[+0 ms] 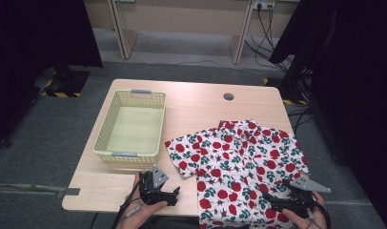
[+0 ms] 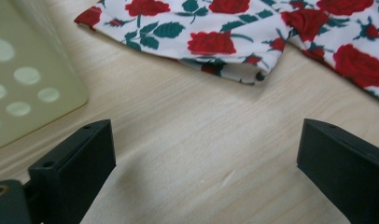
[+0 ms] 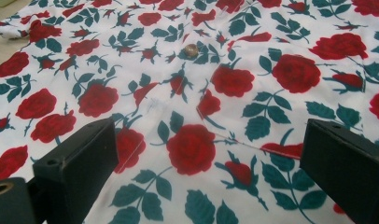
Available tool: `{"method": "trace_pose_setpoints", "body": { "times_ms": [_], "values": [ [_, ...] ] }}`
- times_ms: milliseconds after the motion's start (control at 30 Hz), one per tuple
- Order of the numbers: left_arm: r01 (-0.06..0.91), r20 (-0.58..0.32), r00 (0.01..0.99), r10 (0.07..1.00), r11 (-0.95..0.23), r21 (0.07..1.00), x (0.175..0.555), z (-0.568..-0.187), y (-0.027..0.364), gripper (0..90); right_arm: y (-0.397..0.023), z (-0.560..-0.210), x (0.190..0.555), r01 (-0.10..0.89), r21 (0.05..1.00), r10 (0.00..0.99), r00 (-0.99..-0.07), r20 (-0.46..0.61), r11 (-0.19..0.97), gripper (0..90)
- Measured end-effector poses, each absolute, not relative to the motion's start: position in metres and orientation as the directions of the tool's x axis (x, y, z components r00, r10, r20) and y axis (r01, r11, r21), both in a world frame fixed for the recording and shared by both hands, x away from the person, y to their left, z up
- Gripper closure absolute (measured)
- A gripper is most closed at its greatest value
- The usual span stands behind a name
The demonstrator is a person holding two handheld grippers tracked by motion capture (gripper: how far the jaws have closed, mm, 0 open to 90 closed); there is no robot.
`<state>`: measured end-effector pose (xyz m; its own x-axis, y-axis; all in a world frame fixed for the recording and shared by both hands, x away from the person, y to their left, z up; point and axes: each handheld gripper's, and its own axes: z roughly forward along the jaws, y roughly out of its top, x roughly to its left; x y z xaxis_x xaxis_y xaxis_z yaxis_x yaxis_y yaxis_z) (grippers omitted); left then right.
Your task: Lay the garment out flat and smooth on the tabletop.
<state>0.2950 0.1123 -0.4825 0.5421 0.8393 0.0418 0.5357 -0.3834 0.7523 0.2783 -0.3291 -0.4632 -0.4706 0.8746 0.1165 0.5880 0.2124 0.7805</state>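
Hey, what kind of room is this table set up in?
Probably a lab or recording studio: a small wooden table stands on grey carpet, black curtains hang at both sides, and cables run to a wall socket behind.

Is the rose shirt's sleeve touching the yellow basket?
Apart. The high view shows bare table between the sleeve and the basket; the left gripper view shows the same gap.

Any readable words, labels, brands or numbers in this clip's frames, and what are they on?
None can be read. The shirt carries a rose print with no lettering, the basket has blank grey handles, and the table is unmarked. The striped floor tape bears no text.
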Motion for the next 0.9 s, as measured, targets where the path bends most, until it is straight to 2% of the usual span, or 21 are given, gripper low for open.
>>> {"method": "trace_pose_setpoints", "body": {
  "times_ms": [100, 633, 900],
  "values": [
    [0.537, 0.058, 0.529, 0.846, -0.387, 0.75, 0.293, -0.485, 0.117, 3.9, -0.332, -0.465, 0.274, 0.588, 0.781, 0.877, -0.466, 0.114, 0.211, 4.6],
    [0.571, -0.014, 0.522, 0.853, -0.337, 0.749, 0.281, -0.489, 0.13, 1.8, -0.337, -0.471, 0.255, 0.596, 0.778, 0.879, -0.459, 0.128, 0.198, 4.6],
    [0.566, -0.017, 0.53, 0.848, -0.338, 0.752, 0.278, -0.489, 0.132, 1.3, -0.338, -0.474, 0.246, 0.599, 0.777, 0.881, -0.454, 0.129, 0.195, 4.6]
  ]
}}
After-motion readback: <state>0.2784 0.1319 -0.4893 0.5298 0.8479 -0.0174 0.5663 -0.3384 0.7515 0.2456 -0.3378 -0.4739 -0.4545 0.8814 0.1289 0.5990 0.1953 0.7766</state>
